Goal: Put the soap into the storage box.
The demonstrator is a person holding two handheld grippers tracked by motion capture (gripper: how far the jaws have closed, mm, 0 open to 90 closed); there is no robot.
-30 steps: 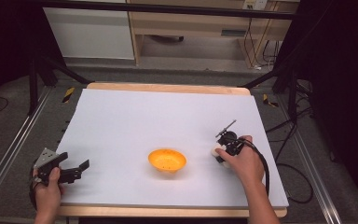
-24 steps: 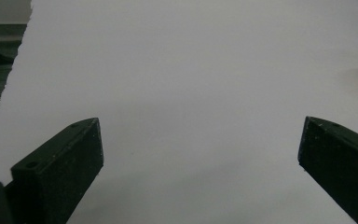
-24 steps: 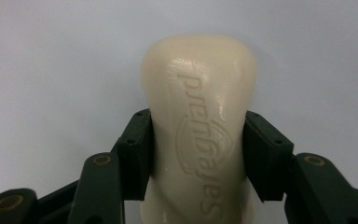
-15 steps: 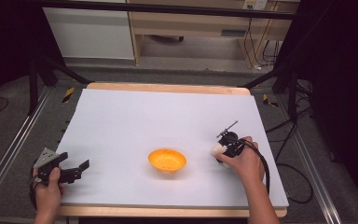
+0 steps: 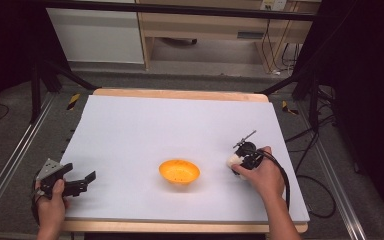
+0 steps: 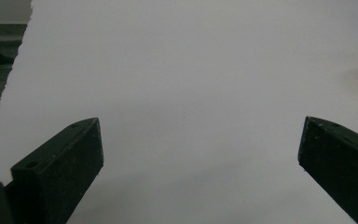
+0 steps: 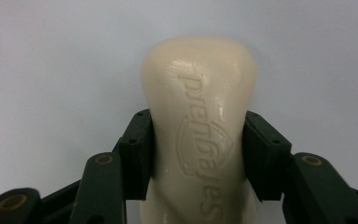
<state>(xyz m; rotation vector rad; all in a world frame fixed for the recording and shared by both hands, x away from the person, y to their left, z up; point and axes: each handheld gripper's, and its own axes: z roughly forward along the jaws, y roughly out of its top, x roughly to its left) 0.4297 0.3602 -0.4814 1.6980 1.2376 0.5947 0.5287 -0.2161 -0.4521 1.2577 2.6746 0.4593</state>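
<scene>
Right gripper view, soap: a cream soap bar [image 7: 199, 135] with raised lettering stands between the two black jaws, pads pressed on both its sides.
Soap's place: near the table's [image 5: 180, 125] right edge, toward the front.
Right gripper [image 5: 241, 161]: clamped on the bar.
Bowl: orange bowl [image 5: 179, 171] left of the bar, apart from it.
Left gripper [image 6: 200, 149]: jaws wide, nothing between, by the front left corner.
</scene>
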